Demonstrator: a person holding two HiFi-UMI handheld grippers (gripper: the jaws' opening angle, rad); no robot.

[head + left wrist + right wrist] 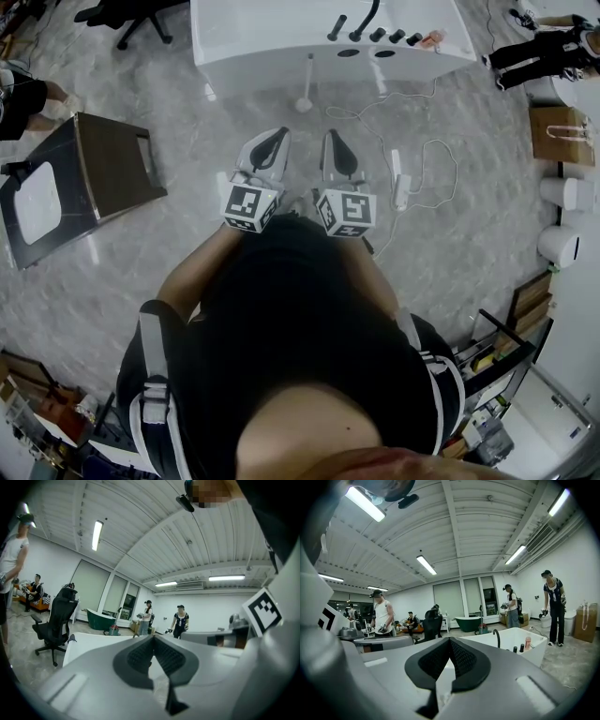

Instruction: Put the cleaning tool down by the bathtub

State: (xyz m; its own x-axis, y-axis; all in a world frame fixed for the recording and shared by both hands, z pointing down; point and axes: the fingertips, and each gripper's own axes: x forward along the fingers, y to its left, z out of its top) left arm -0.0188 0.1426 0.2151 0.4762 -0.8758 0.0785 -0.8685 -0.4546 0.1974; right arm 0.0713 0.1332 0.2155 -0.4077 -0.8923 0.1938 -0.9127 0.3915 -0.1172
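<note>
Left tool [277,136] and right tool [332,138]: closed, empty. Slim cleaner [308,77] by the bathtub [244,42] looks light, stiff; grip mid-handle.

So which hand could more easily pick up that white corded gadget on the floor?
Right, probably: the right tool sits nearer the corded gadget, on that side; the left tool would have to cross over.

Grey two-jaw left gripper [272,142] and matching right gripper [336,145] were held side by side before the torso [300,309], pointing forward, jaws pressed together.
</note>
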